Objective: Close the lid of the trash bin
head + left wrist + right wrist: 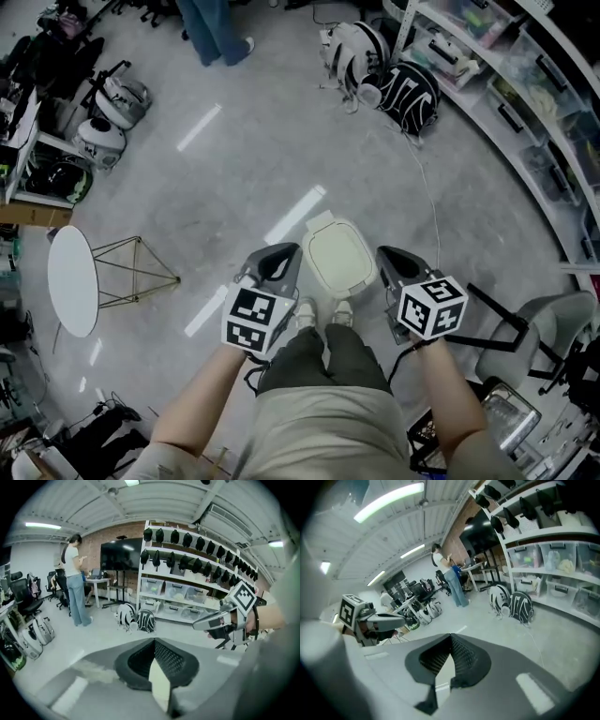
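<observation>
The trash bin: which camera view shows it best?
The head view: the trash bin is seen whole from above, before the person's feet. Both gripper views look across the room; they show at most a pale sliver.

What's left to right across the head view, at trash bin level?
White round table → wire stand → left claw → trash bin → right claw → grey chair.

We see our right gripper (451, 638) at 6 o'clock, jaw tips together, nothing btwn them. Left gripper (384, 619) w/ its marker cube (349, 611) at 9. Standing person (452, 581) at 12; two striped bags (513, 605) at 3, on floor (487, 626) below shelving (555, 573) w/ storage bins (525, 557).
</observation>
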A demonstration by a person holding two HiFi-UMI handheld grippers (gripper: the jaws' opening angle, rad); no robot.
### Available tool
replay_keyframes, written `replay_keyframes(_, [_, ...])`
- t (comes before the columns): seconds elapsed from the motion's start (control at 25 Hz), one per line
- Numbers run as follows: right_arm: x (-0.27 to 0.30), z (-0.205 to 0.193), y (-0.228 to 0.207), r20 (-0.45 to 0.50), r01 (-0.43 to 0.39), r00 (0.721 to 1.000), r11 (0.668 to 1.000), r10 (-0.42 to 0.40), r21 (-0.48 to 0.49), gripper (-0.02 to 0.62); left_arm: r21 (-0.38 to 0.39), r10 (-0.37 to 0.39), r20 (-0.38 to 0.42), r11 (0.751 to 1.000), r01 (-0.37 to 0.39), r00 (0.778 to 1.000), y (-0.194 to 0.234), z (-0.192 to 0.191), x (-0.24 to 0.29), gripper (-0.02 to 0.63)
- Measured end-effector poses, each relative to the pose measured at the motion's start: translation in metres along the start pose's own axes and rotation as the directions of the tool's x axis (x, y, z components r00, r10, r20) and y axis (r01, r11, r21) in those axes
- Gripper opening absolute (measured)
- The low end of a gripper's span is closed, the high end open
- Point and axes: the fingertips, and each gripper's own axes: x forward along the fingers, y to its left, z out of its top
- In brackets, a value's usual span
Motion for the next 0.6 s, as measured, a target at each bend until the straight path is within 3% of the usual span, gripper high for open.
replay_keyframes(0.4, [-0.121,0.124,0.11,0.258,-0.035,0.963,0.983,0.082,-0.179,0.003,0.101,0.011,0.234,0.994,-0.035,0.972,-0.021,0.122,-0.114,0.003])
replay_keyframes(0.6, [-0.169,0.17,0.166,0.367,-0.136,0.906,0.967,0.209,-0.213,0.003,0.191,-0.005,0.345,0.98,-0.064,0.939,-0.047,0.171,-0.164,0.003])
